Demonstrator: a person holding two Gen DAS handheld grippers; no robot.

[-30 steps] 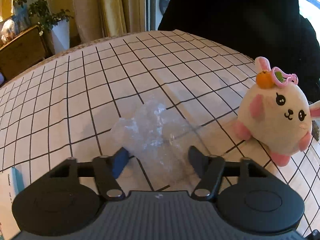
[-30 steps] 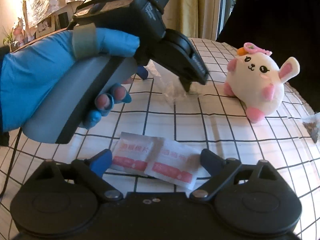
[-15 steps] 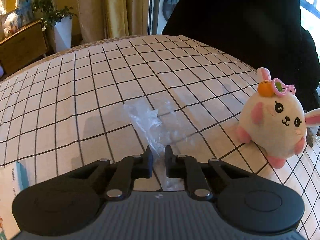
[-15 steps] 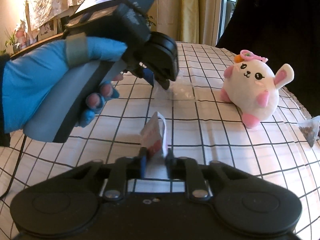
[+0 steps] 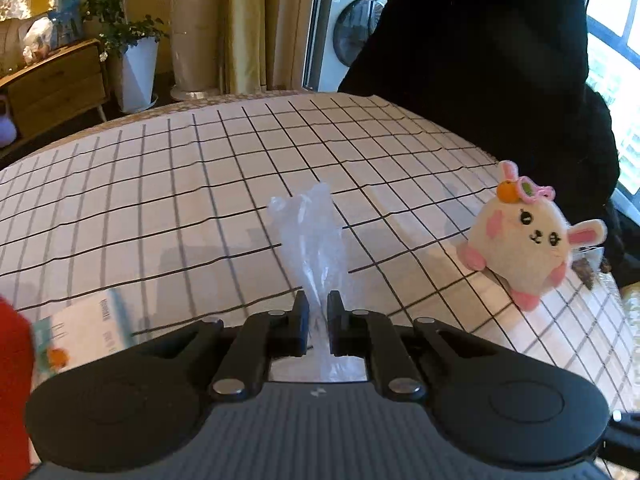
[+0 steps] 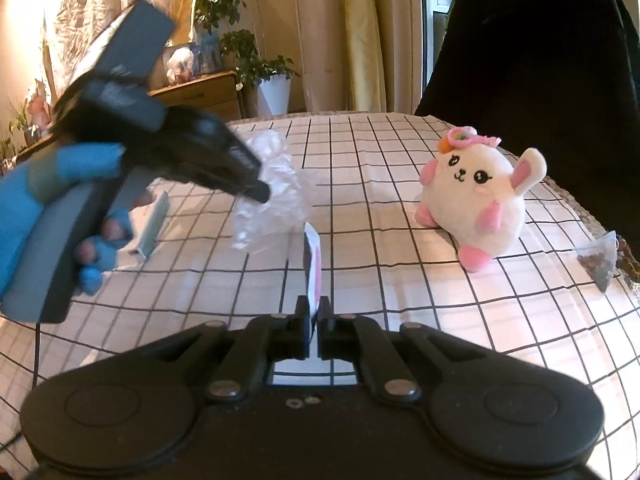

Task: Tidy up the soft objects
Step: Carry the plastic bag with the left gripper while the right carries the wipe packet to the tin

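My left gripper (image 5: 318, 312) is shut on a crumpled clear plastic bag (image 5: 310, 236) and holds it up off the checked tablecloth (image 5: 160, 208). In the right wrist view the left gripper (image 6: 262, 192) hangs in the air with the bag (image 6: 276, 192) dangling from it. My right gripper (image 6: 314, 318) is shut on a white and pink sachet (image 6: 313, 268), held on edge above the cloth. A white and pink plush bunny (image 5: 524, 236) sits on the cloth at the right, apart from both grippers; it also shows in the right wrist view (image 6: 478, 196).
A white and teal packet (image 5: 84, 330) lies at the left; it also shows in the right wrist view (image 6: 152, 224). A red object (image 5: 14, 380) fills the left edge. A tea bag (image 6: 600, 262) lies near the table's right edge. A person in black (image 5: 480, 60) stands behind the table.
Both grippers closed, the left on the plastic bag and the right on the sachet, and both have lifted their items off the cloth.
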